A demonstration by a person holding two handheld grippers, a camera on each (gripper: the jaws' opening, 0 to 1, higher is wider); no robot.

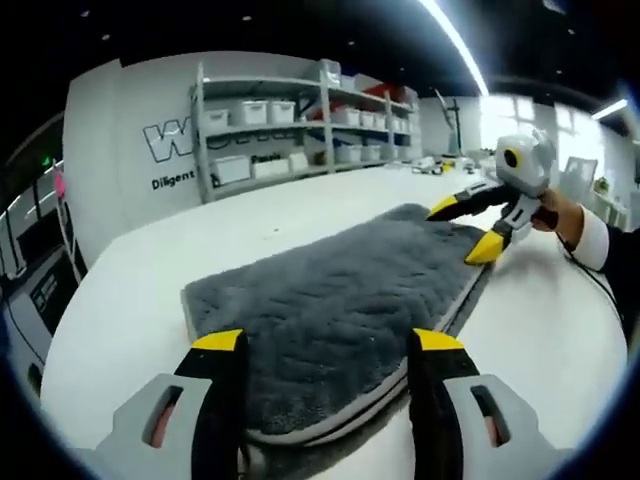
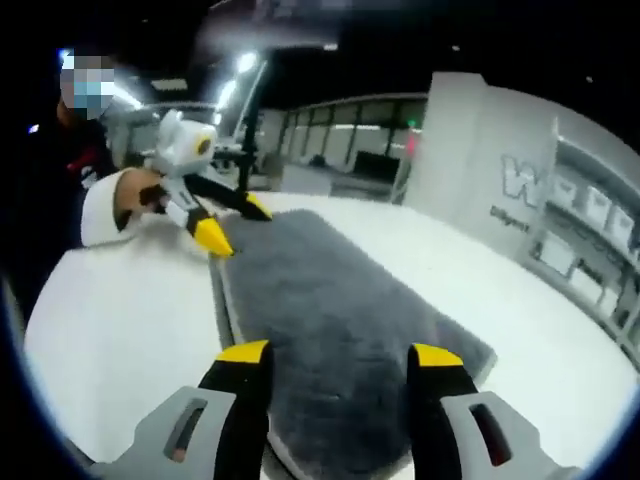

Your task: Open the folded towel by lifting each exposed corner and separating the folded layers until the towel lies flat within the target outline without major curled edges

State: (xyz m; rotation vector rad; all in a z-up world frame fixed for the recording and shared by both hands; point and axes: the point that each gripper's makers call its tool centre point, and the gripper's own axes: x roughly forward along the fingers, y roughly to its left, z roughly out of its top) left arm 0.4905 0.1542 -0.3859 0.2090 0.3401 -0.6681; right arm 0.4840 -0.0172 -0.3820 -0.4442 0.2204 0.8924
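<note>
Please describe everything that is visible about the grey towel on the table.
The towel is dark grey and plush, with a lighter grey edge. It is still folded: stacked layers show along its side. It lies flat on the white table, a long rectangle. Both grippers are open at opposite ends, left gripper and right gripper; whether their fingers touch it is unclear.

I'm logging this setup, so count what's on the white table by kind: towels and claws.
Towels: 1, the grey towel, still folded in layers.
Claws: 2, the left claw open at the towel's near end and the right claw open at the opposite end.
Total: 3
</note>
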